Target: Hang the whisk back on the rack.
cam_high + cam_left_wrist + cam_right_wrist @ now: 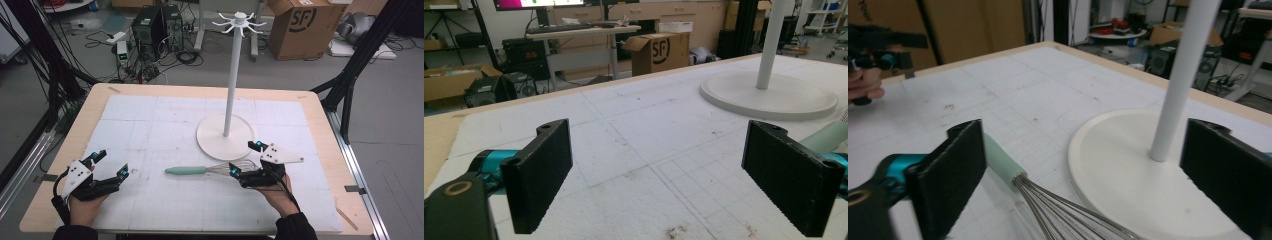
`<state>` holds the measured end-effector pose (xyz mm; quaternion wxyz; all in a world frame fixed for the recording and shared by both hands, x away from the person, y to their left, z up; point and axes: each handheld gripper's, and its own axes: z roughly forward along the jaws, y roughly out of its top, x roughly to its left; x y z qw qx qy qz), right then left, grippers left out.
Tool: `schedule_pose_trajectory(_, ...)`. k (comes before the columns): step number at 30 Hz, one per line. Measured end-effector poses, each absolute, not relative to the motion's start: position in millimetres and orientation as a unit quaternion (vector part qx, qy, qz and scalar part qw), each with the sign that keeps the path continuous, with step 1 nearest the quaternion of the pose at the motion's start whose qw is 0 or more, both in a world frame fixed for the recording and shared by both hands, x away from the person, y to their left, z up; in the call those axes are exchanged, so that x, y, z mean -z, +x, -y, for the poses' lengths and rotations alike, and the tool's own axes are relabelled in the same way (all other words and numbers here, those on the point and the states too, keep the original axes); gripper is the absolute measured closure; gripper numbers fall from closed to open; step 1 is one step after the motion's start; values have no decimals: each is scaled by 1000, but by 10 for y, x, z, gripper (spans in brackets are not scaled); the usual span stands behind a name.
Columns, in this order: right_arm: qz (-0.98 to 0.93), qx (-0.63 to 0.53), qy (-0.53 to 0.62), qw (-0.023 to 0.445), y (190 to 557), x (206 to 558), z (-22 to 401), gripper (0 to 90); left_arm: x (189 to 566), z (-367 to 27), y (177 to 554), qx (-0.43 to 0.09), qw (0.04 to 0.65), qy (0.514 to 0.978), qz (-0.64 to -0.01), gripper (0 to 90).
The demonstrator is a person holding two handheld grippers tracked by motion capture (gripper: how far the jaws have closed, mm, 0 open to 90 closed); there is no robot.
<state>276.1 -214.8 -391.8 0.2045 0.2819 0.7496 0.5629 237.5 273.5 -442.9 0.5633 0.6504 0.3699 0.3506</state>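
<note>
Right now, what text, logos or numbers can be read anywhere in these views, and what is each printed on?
"SF": logo on the cardboard box on the floor beyond the table, also seen from the left gripper view.
Small green display on the device by the computer towers: too small to read.
Monitor in the left gripper view: blurred, unreadable.

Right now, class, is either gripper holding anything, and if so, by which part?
Nothing is held. The left gripper and the right gripper are both open; the whisk lies on the table, wires between the right jaws, ungripped.
</note>
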Motion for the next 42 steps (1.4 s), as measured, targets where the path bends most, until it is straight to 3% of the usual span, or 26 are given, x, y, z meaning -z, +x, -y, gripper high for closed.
schedule_pose_trajectory(9, -796, -522, 239, 192, 2962, 3791, 1846, 49, 4423, -2742, 2368, -349, 568, 647, -370, 134)
schedule_pose_trajectory(13, -820, -501, 214, 174, 3042, 3786, 1720, 196, 4424, -2743, 2371, -349, 568, 648, -369, 133)
schedule_pose_trajectory(20, -844, -475, 199, 147, 3186, 3824, 1553, 210, 4419, -2746, 2367, -350, 568, 647, -368, 134)
schedule_pose_trajectory(27, -876, -438, 169, 108, 3342, 3859, 1442, 302, 4421, -2751, 2370, -350, 566, 648, -370, 134)
schedule_pose_trajectory(42, -941, -328, 70, 50, 3520, 3930, 1037, 352, 4415, -2758, 2373, -349, 569, 648, -368, 134)
